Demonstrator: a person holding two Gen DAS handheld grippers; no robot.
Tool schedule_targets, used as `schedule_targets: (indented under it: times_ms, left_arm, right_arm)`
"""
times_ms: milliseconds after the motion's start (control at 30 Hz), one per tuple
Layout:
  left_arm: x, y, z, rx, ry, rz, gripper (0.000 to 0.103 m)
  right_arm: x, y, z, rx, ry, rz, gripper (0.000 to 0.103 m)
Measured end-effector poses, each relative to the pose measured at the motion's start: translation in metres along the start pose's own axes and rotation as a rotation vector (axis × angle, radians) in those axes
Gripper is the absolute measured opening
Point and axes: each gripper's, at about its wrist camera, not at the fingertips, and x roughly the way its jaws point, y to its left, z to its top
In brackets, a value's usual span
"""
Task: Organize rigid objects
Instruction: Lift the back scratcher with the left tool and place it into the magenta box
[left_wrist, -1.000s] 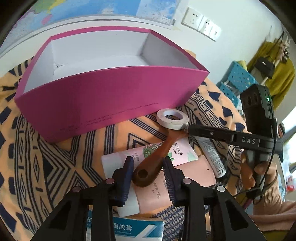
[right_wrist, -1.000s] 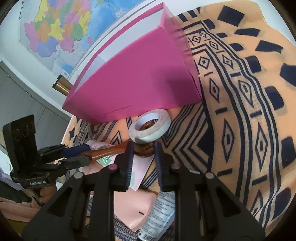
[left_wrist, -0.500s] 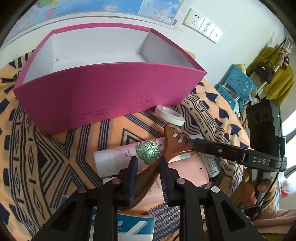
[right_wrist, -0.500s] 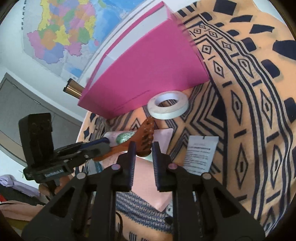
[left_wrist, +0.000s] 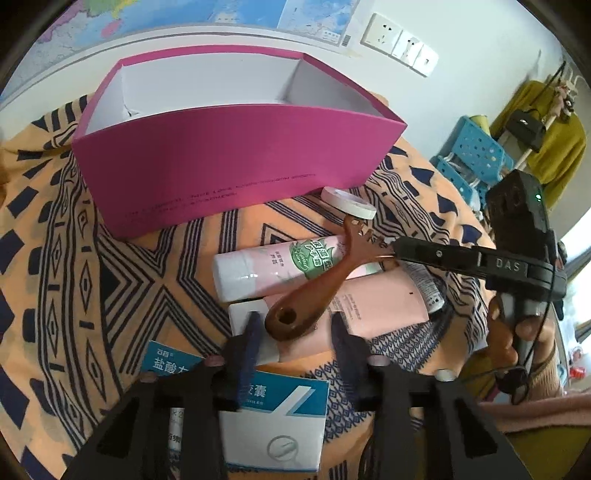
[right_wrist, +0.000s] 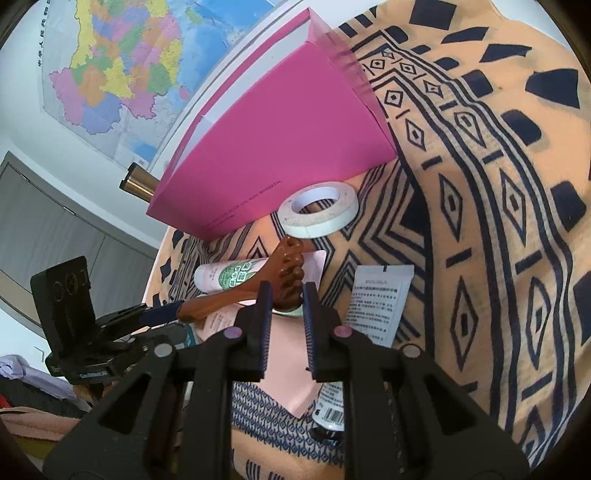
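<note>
The right gripper (right_wrist: 286, 295) pinches the toothed head of the wooden comb (left_wrist: 325, 280), holding it just above the pink tubes (left_wrist: 277, 269). The left gripper (left_wrist: 295, 332) stands open around its handle end, likely handing it over. The empty magenta box (left_wrist: 236, 173) waits beyond, its likely destination.

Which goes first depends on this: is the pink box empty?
Seemingly empty: the pink box shows only bare white inner walls; its floor is hidden.

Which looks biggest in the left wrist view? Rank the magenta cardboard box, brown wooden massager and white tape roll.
1. Magenta cardboard box, easily the largest.
2. Brown wooden massager, though nearer the camera.
3. White tape roll, smallest.
</note>
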Motion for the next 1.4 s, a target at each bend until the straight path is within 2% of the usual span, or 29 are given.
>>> schedule_targets:
  times_ms: [233,533,867,1033,1167,1400]
  left_arm:
    - [0.001,-0.002,0.001,-0.032,-0.038,0.023,0.031]
    - [-0.017,0.001,0.011,-0.067,-0.113,-0.013,0.031]
    - [-0.058,-0.010,0.055,-0.025,-0.252,-0.053,0.031]
    - [-0.067,-0.014,0.087,0.020,-0.321,-0.038,0.031]
    - [-0.050,-0.004,0.115,0.012,-0.312,-0.030,0.032]
    - [-0.005,0.011,0.134,-0.021,-0.215,-0.019,0.031]
  right_arm:
    - [-0.004,0.003,-0.003,0.015,-0.025,-0.012,0.018]
    - [-0.019,0.011,-0.005,0.004,-0.082,-0.006,0.018]
    - [-0.055,0.047,0.024,-0.099,-0.197,0.013,0.018]
    - [-0.067,0.065,0.052,-0.168,-0.273,0.013,0.018]
    - [-0.060,0.062,0.080,-0.180,-0.289,-0.002,0.018]
    - [-0.030,0.037,0.109,-0.153,-0.217,-0.079,0.021]
